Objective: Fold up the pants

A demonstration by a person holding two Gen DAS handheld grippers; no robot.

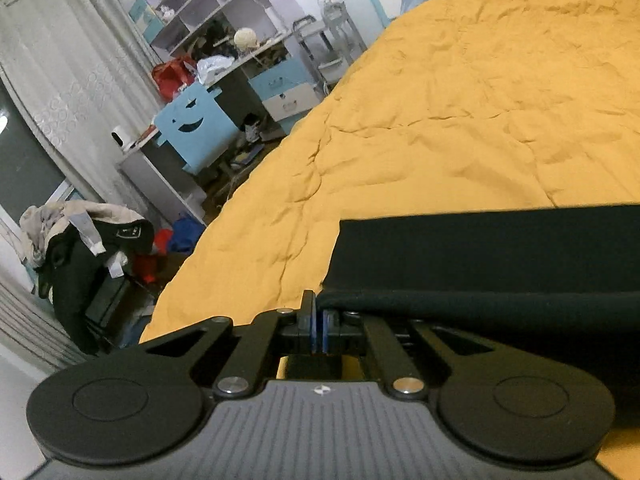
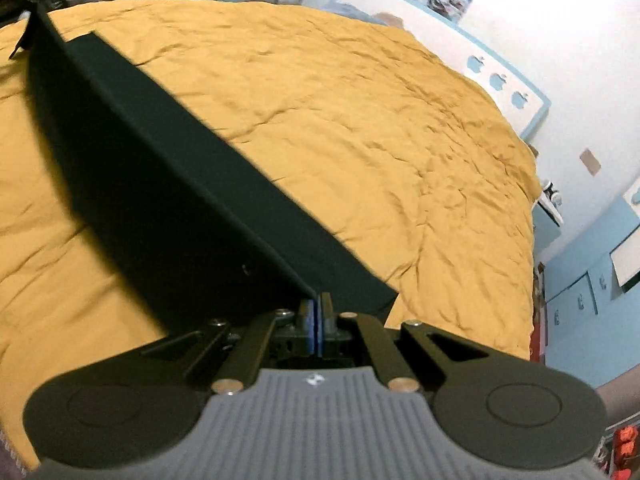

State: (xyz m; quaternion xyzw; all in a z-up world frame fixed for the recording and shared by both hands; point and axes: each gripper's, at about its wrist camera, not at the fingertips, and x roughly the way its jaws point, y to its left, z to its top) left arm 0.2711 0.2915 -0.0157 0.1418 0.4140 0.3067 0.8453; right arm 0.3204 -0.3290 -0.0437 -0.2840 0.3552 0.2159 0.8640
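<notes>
Surface: wrinkled mustard-yellow bedspread (image 1: 460,120) over a wide bed, filling most of both wrist views.
Left gripper (image 1: 319,320): nearest in the left view, at 6 o'clock; blue pads pressed together, pinching a rolled edge of the dark, near-black fabric pants (image 1: 500,260).
Right gripper (image 2: 317,320): nearest in the right view, at 6 o'clock; pads closed tight on a corner fold of the same pants (image 2: 168,208).
Pants, position: stretched taut as a long dark band between the two grips; running off toward 3 o'clock in the left view, toward 10 o'clock in the right view; apparently raised off the bedspread, a shadow lying beneath.
Step in hand: judged a lift-and-carry of one held edge, mid-fold.
Next move: probably bringing both pinched ends over together, edge kept tight and level, laying it squarely before any release.
Far left: cluttered white shelving (image 1: 208,12) at 11 o'clock, blue chair with a smiling cut-out (image 1: 196,124) at 9 o'clock.
Far right: white wall with blue-trimmed headboard (image 2: 508,80) at 2 o'clock.
</notes>
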